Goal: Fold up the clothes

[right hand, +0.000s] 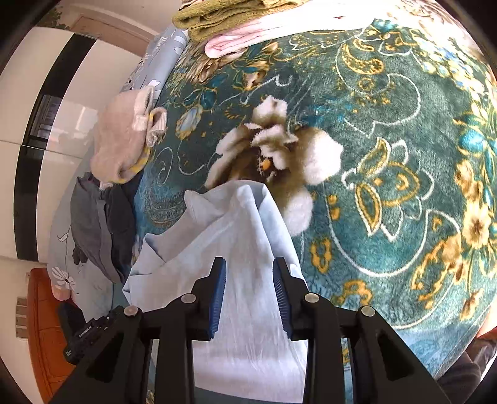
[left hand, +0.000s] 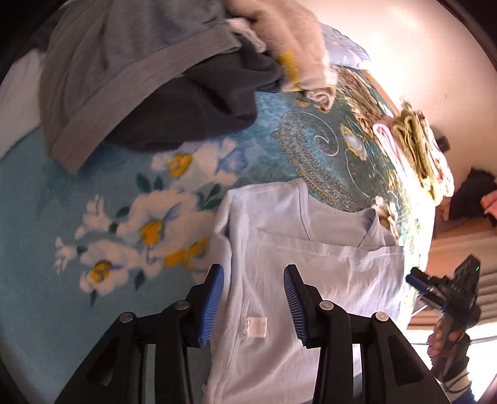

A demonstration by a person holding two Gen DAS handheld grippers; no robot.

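Note:
A light blue T-shirt (left hand: 298,264) lies partly folded on the teal floral blanket (left hand: 93,192), its care label facing up. My left gripper (left hand: 254,276) is open, its blue pads either side of the shirt's edge, just above the cloth. In the right wrist view the same shirt (right hand: 236,236) runs between the open pads of my right gripper (right hand: 249,270), a raised fold ahead of them. The right gripper also shows at the bed's edge in the left wrist view (left hand: 417,284). Whether the pads touch the cloth I cannot tell.
A heap of unfolded clothes, grey (left hand: 102,68), dark navy (left hand: 198,102) and cream (left hand: 289,34), lies at the blanket's far side. A stack of folded items, olive and pink (left hand: 413,149), sits near the bed edge; it also shows in the right wrist view (right hand: 236,21).

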